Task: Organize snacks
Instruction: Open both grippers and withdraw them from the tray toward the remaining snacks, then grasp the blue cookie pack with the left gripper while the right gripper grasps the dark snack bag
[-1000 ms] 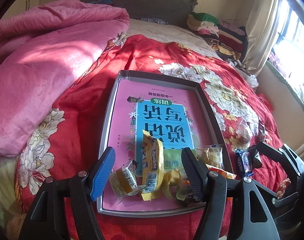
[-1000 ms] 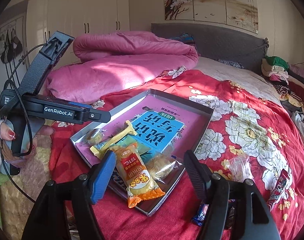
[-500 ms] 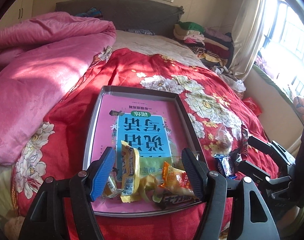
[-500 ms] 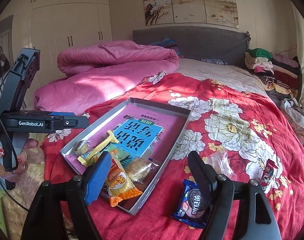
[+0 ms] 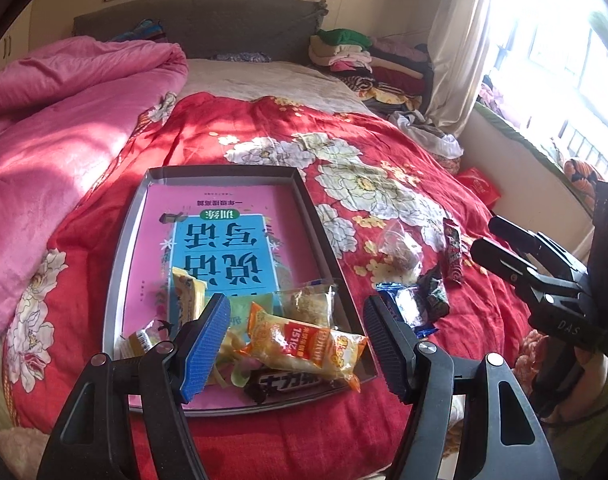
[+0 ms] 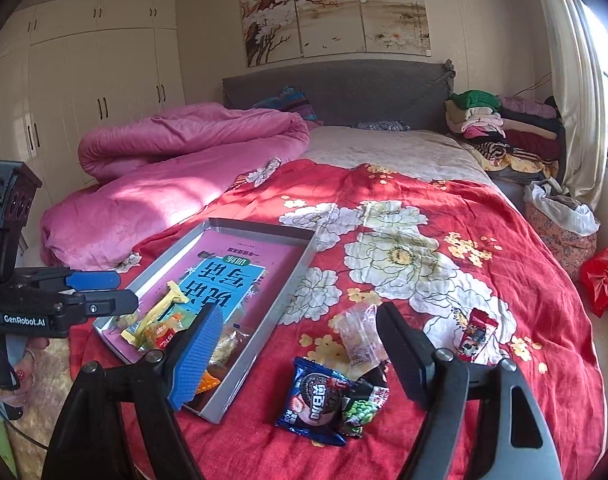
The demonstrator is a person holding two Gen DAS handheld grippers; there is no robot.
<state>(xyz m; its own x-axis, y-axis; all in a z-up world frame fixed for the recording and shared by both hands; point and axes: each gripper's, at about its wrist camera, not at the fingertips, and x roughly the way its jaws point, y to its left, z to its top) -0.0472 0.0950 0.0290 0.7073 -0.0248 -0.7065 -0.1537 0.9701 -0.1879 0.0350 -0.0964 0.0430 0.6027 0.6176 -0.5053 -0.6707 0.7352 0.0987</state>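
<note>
A grey metal tray (image 5: 224,171) lined with a pink and blue book lies on the red flowered blanket (image 6: 443,216). Its near end holds several snacks: an orange packet (image 5: 304,344), a dark chocolate bar (image 5: 288,382) and a yellow packet (image 5: 186,296). My left gripper (image 5: 298,344) hangs open above that end, holding nothing. To the right of the tray (image 6: 300,264), a blue cookie packet (image 6: 313,404), a green pea packet (image 6: 363,406), a clear bag (image 6: 357,332) and a red stick packet (image 6: 477,330) lie loose. My right gripper (image 6: 302,354) stands open above them, empty.
A rumpled pink quilt (image 5: 44,152) fills the bed's left side. Folded clothes (image 6: 503,128) are stacked by the headboard at the right. A lined basket (image 6: 559,216) and a red bag (image 6: 603,280) sit beyond the bed's right edge. A hand (image 6: 24,368) holds the left gripper (image 6: 92,292).
Both grippers have drawn back and to the right, so the tray sits further left in each view. The right gripper has left the tray's corner for the loose snacks, its jaws slightly wider.
</note>
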